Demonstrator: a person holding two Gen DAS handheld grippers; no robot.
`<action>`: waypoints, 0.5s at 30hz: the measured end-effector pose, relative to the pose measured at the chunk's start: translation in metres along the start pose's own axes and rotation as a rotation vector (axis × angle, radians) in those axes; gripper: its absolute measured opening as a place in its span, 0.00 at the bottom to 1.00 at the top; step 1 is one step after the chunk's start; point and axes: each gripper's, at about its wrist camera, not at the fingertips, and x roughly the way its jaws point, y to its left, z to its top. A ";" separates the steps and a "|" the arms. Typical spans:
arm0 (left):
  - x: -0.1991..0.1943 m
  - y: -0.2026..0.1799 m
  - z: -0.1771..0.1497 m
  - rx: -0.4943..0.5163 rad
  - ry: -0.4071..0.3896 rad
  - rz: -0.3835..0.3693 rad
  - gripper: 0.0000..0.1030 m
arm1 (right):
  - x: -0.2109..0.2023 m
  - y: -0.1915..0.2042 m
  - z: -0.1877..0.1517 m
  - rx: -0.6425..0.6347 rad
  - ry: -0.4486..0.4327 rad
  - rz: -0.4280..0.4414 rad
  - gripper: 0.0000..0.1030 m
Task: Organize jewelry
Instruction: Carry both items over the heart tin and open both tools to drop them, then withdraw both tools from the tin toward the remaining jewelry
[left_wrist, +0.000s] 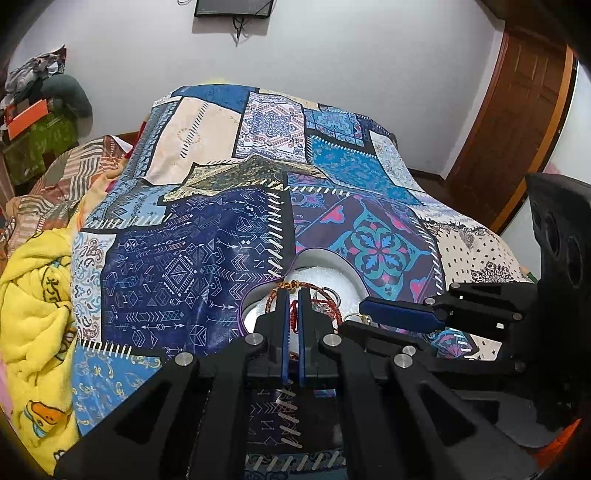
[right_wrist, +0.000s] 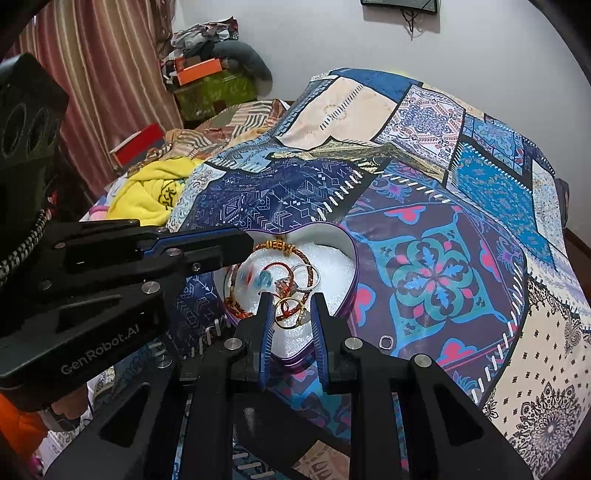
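Observation:
A heart-shaped tin (right_wrist: 351, 273) with white foam lining sits on the patchwork cloth; it also shows in the left wrist view (left_wrist: 332, 258). Inside lie a red-and-gold braided bracelet (right_wrist: 280, 245), a silver ring (right_wrist: 308, 284), a stone ring (right_wrist: 284, 286) and a gold ring (right_wrist: 290, 312). My left gripper (left_wrist: 293, 295) is nearly shut around the red braided bracelet (left_wrist: 295, 286) over the tin. My right gripper (right_wrist: 293, 306) is open over the tin's near lobe, its fingers either side of the gold ring. A small square ring (right_wrist: 386, 341) lies on the cloth right of the tin.
The patchwork cloth (right_wrist: 443, 206) covers a raised surface. A yellow blanket (left_wrist: 33, 302) lies at the left. Piled clothes and boxes (right_wrist: 210, 74) stand by the far wall, a wooden door (left_wrist: 517, 122) at the right.

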 end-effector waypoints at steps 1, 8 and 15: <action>0.001 0.000 0.000 0.000 0.001 0.000 0.01 | 0.000 0.001 0.000 -0.003 0.005 0.000 0.18; -0.002 0.003 0.000 -0.006 0.013 0.013 0.04 | 0.000 0.003 0.002 -0.002 0.026 -0.008 0.20; -0.023 0.002 0.000 -0.005 -0.026 0.073 0.34 | -0.021 0.001 0.003 0.016 -0.004 -0.027 0.23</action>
